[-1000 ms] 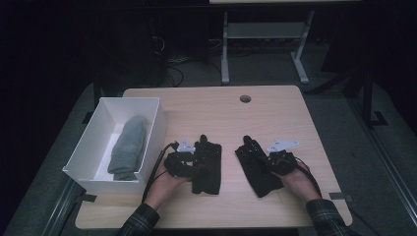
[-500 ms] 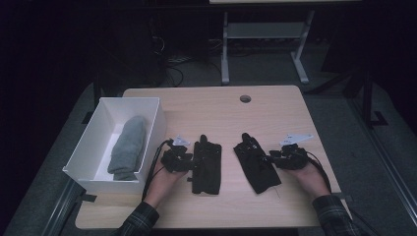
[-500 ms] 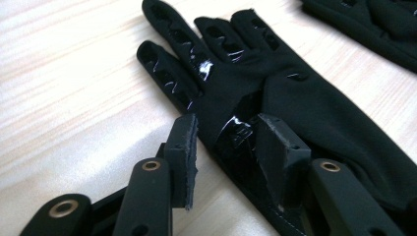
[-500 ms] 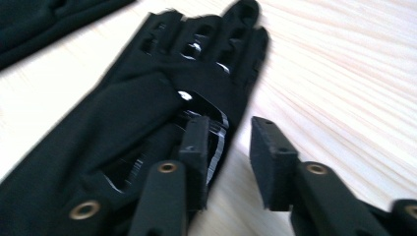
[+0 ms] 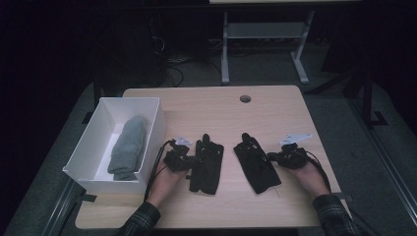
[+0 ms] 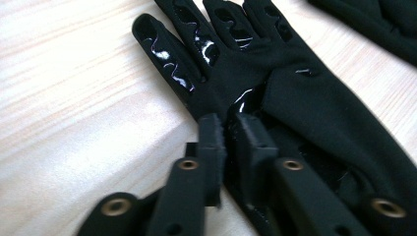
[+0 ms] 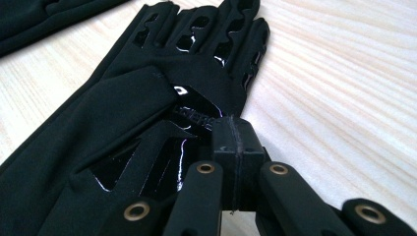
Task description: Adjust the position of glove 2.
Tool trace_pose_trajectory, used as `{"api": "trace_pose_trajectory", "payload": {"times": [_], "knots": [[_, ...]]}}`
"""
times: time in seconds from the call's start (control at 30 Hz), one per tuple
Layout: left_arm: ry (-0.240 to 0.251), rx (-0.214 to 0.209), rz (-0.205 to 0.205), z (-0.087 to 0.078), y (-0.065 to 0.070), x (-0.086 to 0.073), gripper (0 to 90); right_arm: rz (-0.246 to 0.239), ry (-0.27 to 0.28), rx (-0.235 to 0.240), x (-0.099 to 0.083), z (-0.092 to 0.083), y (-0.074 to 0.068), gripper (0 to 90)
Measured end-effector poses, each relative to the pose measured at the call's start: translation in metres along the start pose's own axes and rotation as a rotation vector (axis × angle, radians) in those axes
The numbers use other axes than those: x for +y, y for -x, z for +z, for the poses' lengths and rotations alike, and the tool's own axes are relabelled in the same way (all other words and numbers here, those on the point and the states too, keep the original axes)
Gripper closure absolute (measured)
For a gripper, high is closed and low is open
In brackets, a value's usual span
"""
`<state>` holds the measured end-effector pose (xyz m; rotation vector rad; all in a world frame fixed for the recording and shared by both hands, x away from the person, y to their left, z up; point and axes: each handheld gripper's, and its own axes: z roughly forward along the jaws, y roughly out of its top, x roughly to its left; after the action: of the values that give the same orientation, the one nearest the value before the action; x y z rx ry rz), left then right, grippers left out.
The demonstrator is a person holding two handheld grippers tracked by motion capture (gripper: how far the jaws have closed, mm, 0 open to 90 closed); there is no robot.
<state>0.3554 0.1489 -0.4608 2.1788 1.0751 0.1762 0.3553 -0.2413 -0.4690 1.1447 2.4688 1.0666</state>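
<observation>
Two black gloves lie flat on the wooden table, fingers pointing away from the person. My left gripper [image 5: 193, 162] lies at the left edge of the left glove [image 5: 206, 164]. In the left gripper view its jaws have just been closing, and my left gripper [image 6: 230, 132] now pinches the glossy edge of the left glove [image 6: 305, 98]. My right gripper [image 5: 269, 157] rests at the right edge of the right glove [image 5: 256, 162]. Its jaws have just closed too. In the right gripper view my right gripper [image 7: 235, 132] has its pads pressed together at the rim of the right glove [image 7: 123, 113]. Whether fabric is caught there I cannot tell.
A white box [image 5: 98, 118] stands at the table's left edge with a grey folded cloth [image 5: 129, 147] inside. A round cable hole [image 5: 245, 99] sits near the table's far edge. Bare wood [image 5: 275, 118] stretches beyond the gloves. A metal stand is on the floor behind.
The right hand and its gripper have shifted a little to the right along the glove's edge. The left hand and both gloves lie much as before.
</observation>
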Motion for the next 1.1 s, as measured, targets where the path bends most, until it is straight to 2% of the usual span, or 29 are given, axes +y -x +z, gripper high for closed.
{"api": "trace_pose_trajectory", "payload": {"times": [0.07, 0.2, 0.27, 0.33, 0.77, 0.97, 1.1], "knots": [[-0.003, -0.014, -0.016, -0.001, -0.001, 0.001, 85.4, -0.004, -0.009, 0.006, 0.0, 0.0, 0.0, 90.0], [0.023, -0.072, -0.063, -0.004, -0.005, 0.001, 86.8, -0.004, -0.019, 0.02, -0.001, -0.001, -0.002, 90.0], [0.034, -0.088, -0.063, -0.007, -0.006, 0.002, 86.9, -0.007, -0.022, 0.033, -0.001, 0.0, -0.003, 90.0], [0.054, -0.11, -0.081, -0.008, -0.005, 0.002, 86.9, -0.005, -0.023, 0.043, -0.001, 0.0, -0.004, 90.0], [0.101, -0.17, -0.081, -0.013, -0.002, 0.015, 87.0, -0.049, -0.041, 0.135, 0.007, 0.011, -0.028, 90.0], [0.121, -0.205, -0.077, -0.017, 0.002, 0.022, 87.1, -0.075, -0.043, 0.162, 0.01, 0.015, -0.039, 90.0], [0.138, -0.229, -0.082, -0.02, 0.004, 0.026, 87.1, -0.07, -0.047, 0.174, 0.012, 0.017, -0.042, 90.0]]}}
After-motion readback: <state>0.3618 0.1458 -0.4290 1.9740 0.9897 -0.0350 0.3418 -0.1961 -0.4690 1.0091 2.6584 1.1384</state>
